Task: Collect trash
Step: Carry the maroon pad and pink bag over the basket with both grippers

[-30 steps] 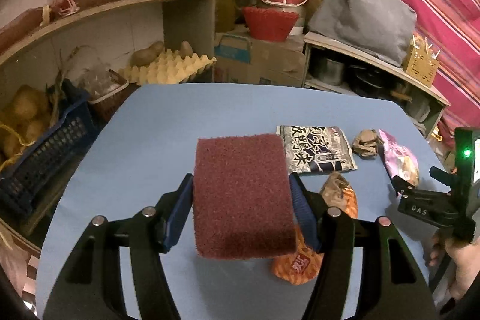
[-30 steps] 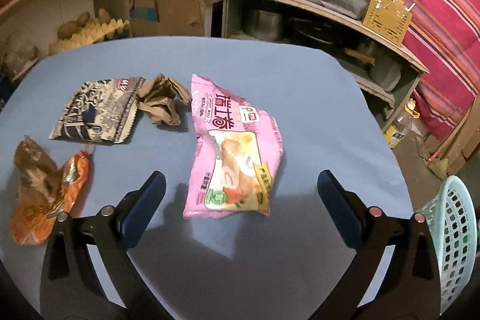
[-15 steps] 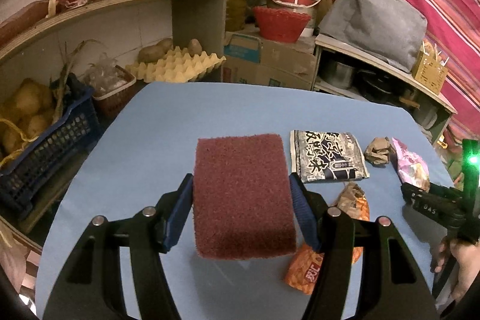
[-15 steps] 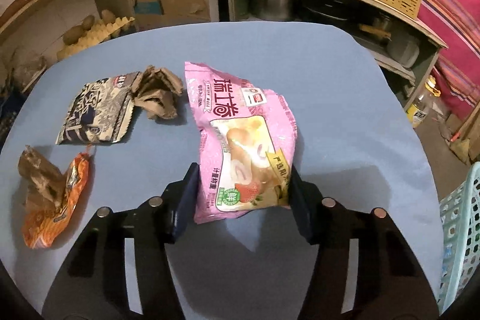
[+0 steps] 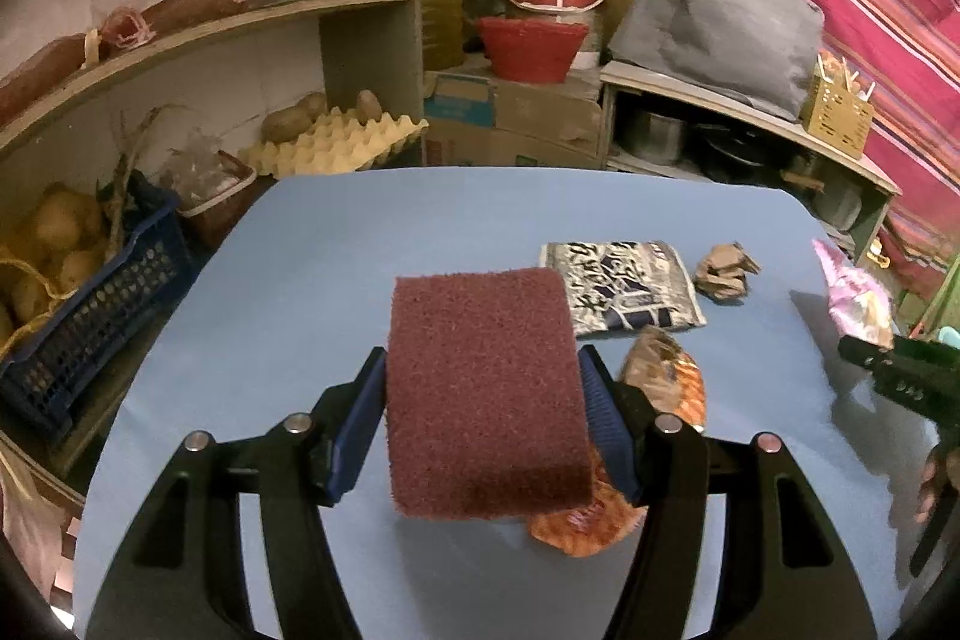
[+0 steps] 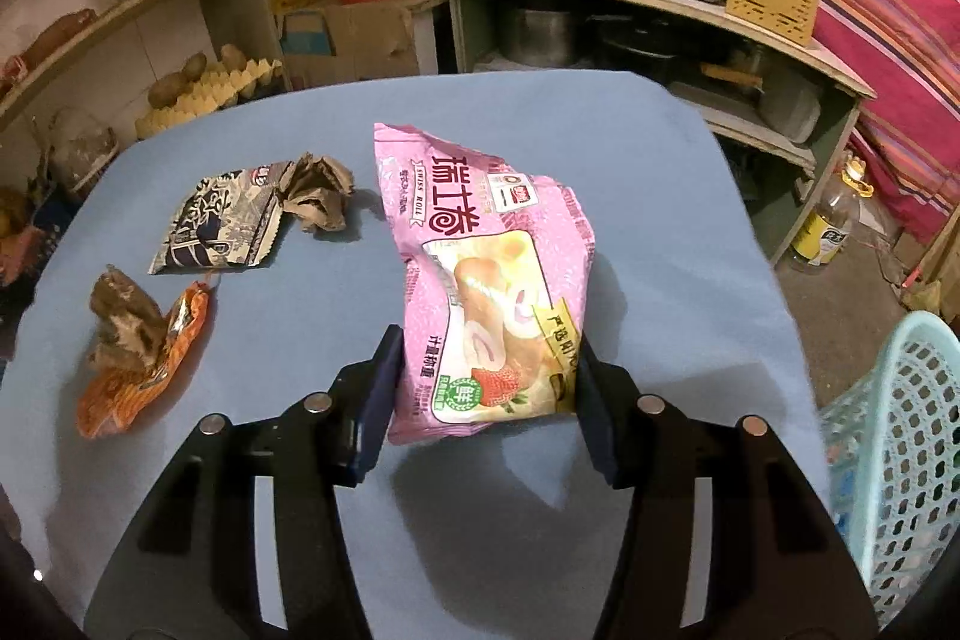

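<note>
In the right wrist view, a pink printed plastic snack wrapper (image 6: pixel 486 280) is seen at the centre of the frame, its lower end caught between the pads of the right gripper (image 6: pixel 486 388), whose jaws are closing on it; the rest of it is raised off the blue desk (image 6: pixel 660 196), with a shadow cast beneath. The wrapper is judged light, thin, crinkly and slippery, so a hold low across its width, as is taken here, is thought suitable, though it may slide if squeezed weakly. A pale blue perforated plastic basket (image 6: pixel 894 448) is visible at the lower right edge. In the left wrist view, a maroon rectangular scouring sponge (image 5: pixel 483 394) is gripped by the left gripper (image 5: pixel 483 412) at the lower centre. A second earlier the right gripper's jaws were spread wide and the wrapper lay flat on the desk; now it is pinched and lifted. The sponge is held unchanged.
</note>
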{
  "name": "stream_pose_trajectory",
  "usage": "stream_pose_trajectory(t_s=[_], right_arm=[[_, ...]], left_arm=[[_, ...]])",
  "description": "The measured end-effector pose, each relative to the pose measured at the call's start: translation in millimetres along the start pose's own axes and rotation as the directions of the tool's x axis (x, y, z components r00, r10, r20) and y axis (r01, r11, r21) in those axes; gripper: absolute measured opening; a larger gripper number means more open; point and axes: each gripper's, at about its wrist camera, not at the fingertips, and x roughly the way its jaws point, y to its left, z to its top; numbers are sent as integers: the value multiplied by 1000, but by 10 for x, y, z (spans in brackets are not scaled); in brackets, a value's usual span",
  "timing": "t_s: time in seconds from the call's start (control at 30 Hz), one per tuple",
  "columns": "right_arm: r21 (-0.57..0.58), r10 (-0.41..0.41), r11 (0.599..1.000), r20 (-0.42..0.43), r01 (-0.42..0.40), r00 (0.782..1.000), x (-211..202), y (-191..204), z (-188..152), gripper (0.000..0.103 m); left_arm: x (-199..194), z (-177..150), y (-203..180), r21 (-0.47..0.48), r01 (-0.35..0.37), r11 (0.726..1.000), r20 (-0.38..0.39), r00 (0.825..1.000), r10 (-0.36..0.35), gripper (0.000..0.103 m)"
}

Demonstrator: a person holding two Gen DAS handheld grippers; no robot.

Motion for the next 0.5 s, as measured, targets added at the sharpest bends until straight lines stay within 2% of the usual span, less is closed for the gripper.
stream_pose_trajectory(t_s=[0.27,0.5], right_arm=[[17,-7,1000,57,6,998,-492,-403,-126,53],[47,-27,999,97,23,995,-872,-803,-258,53]], left_arm=[[-243,0,-437,68,12,998,43,999,-15,63],[-431,21,-955,105,55,993,65,996,-62,63]])
